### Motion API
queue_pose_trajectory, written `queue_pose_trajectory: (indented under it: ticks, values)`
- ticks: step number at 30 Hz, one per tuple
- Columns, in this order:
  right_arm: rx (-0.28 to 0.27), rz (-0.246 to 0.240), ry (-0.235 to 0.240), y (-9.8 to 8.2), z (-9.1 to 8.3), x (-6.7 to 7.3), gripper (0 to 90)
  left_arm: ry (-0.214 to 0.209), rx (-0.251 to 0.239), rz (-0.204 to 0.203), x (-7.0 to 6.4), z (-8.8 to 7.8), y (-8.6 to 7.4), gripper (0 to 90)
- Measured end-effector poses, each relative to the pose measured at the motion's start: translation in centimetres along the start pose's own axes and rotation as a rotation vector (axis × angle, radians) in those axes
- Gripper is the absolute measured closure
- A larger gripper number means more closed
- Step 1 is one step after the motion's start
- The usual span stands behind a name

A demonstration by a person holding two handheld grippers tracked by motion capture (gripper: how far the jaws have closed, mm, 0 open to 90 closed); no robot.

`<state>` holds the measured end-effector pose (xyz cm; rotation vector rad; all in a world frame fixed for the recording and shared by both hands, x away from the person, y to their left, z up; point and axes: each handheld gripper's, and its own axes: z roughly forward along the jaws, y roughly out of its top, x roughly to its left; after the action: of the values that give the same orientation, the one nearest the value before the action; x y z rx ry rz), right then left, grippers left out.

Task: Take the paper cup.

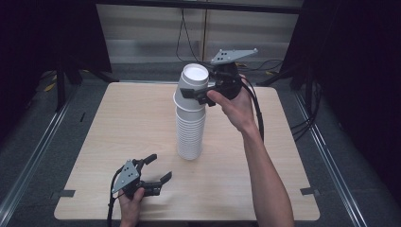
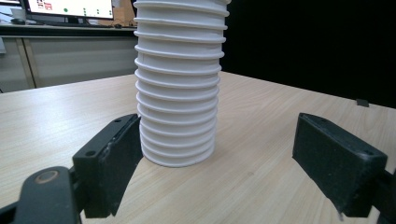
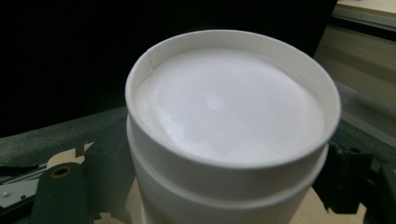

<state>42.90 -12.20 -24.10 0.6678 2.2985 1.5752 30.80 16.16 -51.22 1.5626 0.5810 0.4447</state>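
Observation:
A tall stack of upside-down white paper cups (image 1: 190, 135) stands at the middle of the wooden table (image 1: 118, 123). The top cups (image 1: 194, 80) sit slightly tilted over the stack, and my right gripper (image 1: 201, 96) is shut on them from the right. In the right gripper view the top cup (image 3: 229, 107) sits between the jaws of that gripper (image 3: 219, 186). My left gripper (image 1: 158, 169) rests open near the table's front left. Its own view has the stack's base (image 2: 177, 102) just beyond the gripper (image 2: 224, 163), with nothing between the jaws.
Black curtains hang on both sides and cables (image 1: 184, 38) trail on the floor behind the table. A monitor (image 2: 70, 7) stands far back in the left gripper view. Bare tabletop lies left and right of the stack.

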Motion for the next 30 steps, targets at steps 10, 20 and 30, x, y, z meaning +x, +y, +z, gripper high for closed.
queue_pose_trajectory:
  ticks: [10, 20, 30]
  values:
    - [-0.071, 0.001, 0.004, 0.2, -0.9, 0.1, 20.5, 0.000, 0.001, 0.010, 0.1, 0.0, 0.0, 15.7]
    - [-0.112, 0.008, 0.004, 0.0, -1.7, 0.3, 20.6, -0.001, 0.000, 0.008, 0.1, 0.0, 0.0, 15.7]
    - [-0.200, 0.021, 0.011, -0.4, -2.4, 0.3, 20.9, -0.009, -0.001, 0.008, 0.1, 0.0, 0.0, 15.6]
